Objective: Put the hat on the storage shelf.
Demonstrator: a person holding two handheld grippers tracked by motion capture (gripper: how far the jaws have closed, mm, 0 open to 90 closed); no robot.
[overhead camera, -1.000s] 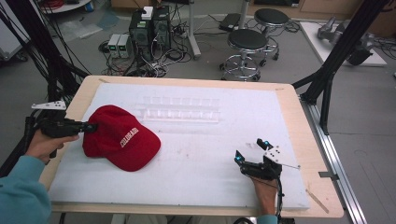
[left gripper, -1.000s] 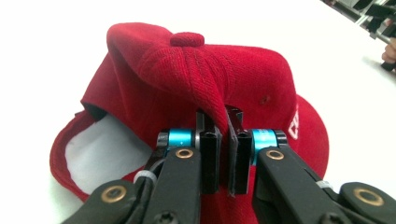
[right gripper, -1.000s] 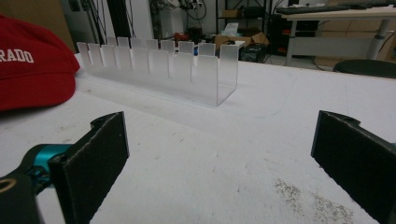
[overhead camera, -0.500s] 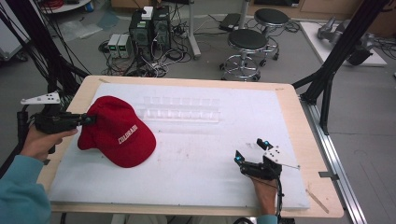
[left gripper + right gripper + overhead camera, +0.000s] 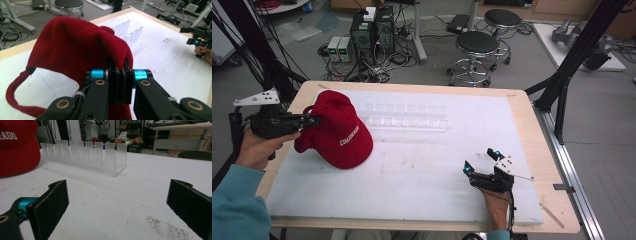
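One clear slotted rack (image 5: 407, 116) stood on the white mat (image 5: 412, 175), just beside the red cap (image 5: 339, 132) on its far right; in the right gripper view the rack (image 5: 85, 157) rose between that gripper and the far edge of the table, with bare mat in front of it. Beyond the wooden table rim (image 5: 539, 145) were two round stools (image 5: 479, 45) on the floor, a cluster of computer boxes and cables (image 5: 372, 35), and black frame legs at either side.

Counted: one cap, one rack, two grippers — nothing else lay on the mat.

The left gripper (image 5: 312, 120) was held level at the table's left edge, the hand (image 5: 259, 147) wrapped around its body, forearm in a teal sleeve. Its jaws were clamped together on the cap's knitted fabric (image 5: 80, 50), and the cap hung tilted from that pinch, its near side raised, its brim resting on the mat at the left of the table. The right gripper (image 5: 481, 161) rested low near the front right edge, pointing towards the rack — its jaws stood wide apart with nothing between them
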